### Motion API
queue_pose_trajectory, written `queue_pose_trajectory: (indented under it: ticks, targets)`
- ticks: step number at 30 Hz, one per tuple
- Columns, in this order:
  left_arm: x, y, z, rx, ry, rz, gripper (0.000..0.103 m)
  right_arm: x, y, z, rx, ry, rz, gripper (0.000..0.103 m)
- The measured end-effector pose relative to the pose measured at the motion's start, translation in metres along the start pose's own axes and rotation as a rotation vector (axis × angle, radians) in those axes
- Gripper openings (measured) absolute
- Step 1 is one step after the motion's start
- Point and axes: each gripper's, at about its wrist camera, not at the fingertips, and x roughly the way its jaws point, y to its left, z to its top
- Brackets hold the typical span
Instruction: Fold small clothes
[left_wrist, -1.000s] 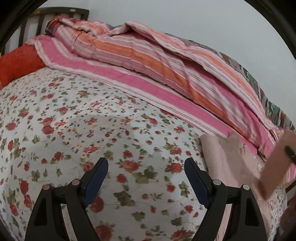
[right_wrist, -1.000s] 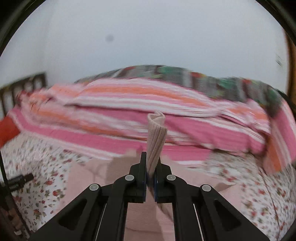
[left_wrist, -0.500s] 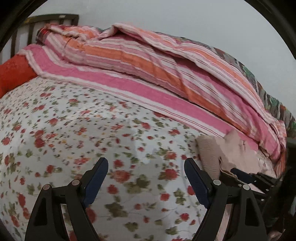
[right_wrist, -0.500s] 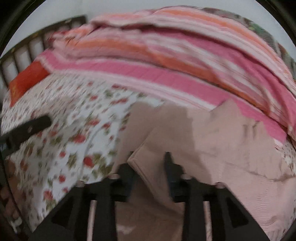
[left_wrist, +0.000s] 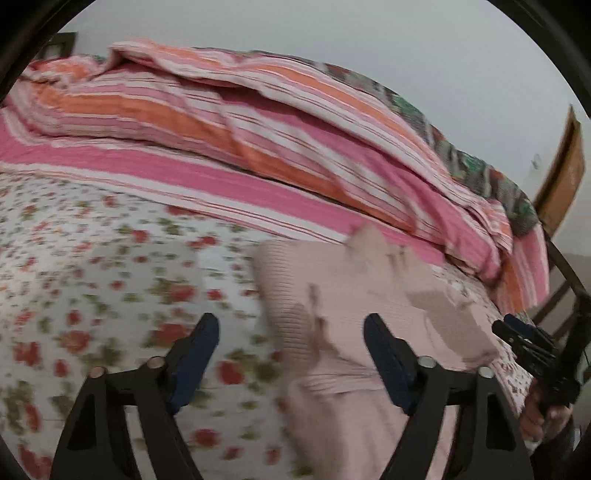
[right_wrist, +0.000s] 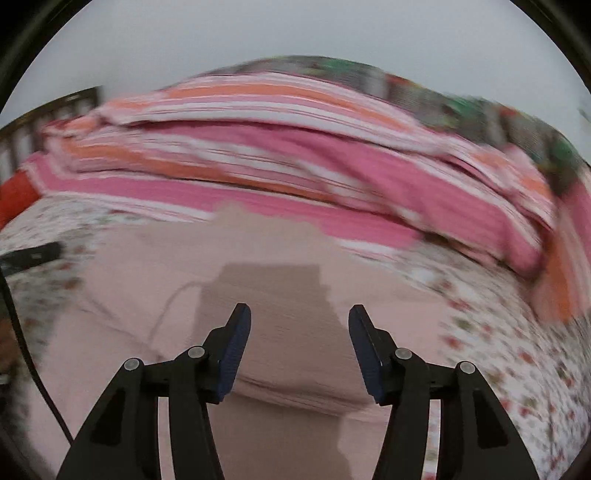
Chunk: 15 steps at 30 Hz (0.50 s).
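A bed fills the scene, backed by a plain pale wall (left_wrist: 369, 55). A floral sheet (left_wrist: 110, 266) with red roses covers the mattress, and a striped pink and orange quilt (left_wrist: 258, 129) is heaped along the far side against the wall.

Left wrist view: the left gripper (left_wrist: 291, 354) hangs over the sheet with its blue-padded fingers (left_wrist: 195, 354) apart and drawing closer together. The left edge of the pink ribbed garment (left_wrist: 351, 295) lies under the gap between them, but the pads do not press on it. The garment rests flat on the sheet, just in front of the quilt's lower edge, with a folded flap raised near its far corner. At the right edge the right gripper (left_wrist: 517, 332) is seen side on, above the garment's right side, with a hand (left_wrist: 535, 413) behind it. A wooden frame (left_wrist: 561, 177) stands beyond the foot of the bed. The picture is blurred.

Right wrist view: the right gripper (right_wrist: 299, 350) is directly above the pink ribbed garment (right_wrist: 258, 266), its fingers (right_wrist: 236, 347) spreading apart and gripping nothing; the cloth lies below them, released. The gripper's shadow falls on the fabric. A dark headboard (right_wrist: 44, 110) and an orange-red pillow (right_wrist: 14, 195) show at far left. A black fingertip of the left gripper (right_wrist: 33, 254) reaches in at the left edge. Heavy blur here too.
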Motion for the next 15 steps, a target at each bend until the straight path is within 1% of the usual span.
queue_pose_trajectory:
  ticks: [1,2,3,5,6,7,8,9,10,11,13,14,15]
  targets:
    - [0.005,-0.008,-0.002,0.013,0.011,-0.015,0.068,0.003,-0.019,-0.008,0.031,0.003,-0.037,0.054]
    - [0.01,-0.015,-0.003,0.024,0.02,-0.03,0.063,0.007,-0.033,-0.013,0.058,0.008,-0.057,0.054]
    - [0.013,-0.02,-0.006,0.034,0.027,-0.041,0.055,0.011,-0.051,-0.022,0.107,0.022,-0.055,0.054]
    - [0.024,-0.032,-0.012,0.066,0.063,-0.054,0.049,0.021,-0.075,-0.033,0.195,0.049,-0.02,0.054]
    - [0.029,-0.035,-0.014,0.073,0.083,-0.051,0.048,0.027,-0.089,-0.037,0.261,0.078,0.007,0.054]
    - [0.033,-0.038,-0.016,0.082,0.097,-0.047,0.047,0.032,-0.097,-0.038,0.295,0.098,0.026,0.054]
    - [0.036,-0.041,-0.018,0.095,0.107,-0.04,0.043,0.032,-0.103,-0.041,0.319,0.108,0.048,0.054]
    - [0.041,-0.044,-0.02,0.107,0.122,-0.015,0.041,0.034,-0.108,-0.044,0.329,0.11,0.063,0.054]
    - [0.045,-0.045,-0.021,0.112,0.138,0.009,0.04,0.035,-0.106,-0.046,0.321,0.114,0.054,0.054]
    - [0.046,-0.044,-0.021,0.109,0.137,0.011,0.039,0.038,-0.105,-0.048,0.308,0.122,0.039,0.054]
    - [0.044,-0.039,-0.02,0.08,0.125,-0.003,0.038,0.041,-0.1,-0.052,0.287,0.137,0.041,0.054]
    - [0.044,-0.036,-0.019,0.06,0.125,-0.008,0.035,0.041,-0.099,-0.052,0.281,0.132,0.037,0.054]
    - [0.044,-0.033,-0.019,0.044,0.121,-0.005,0.028,0.038,-0.098,-0.052,0.272,0.123,0.034,0.054]
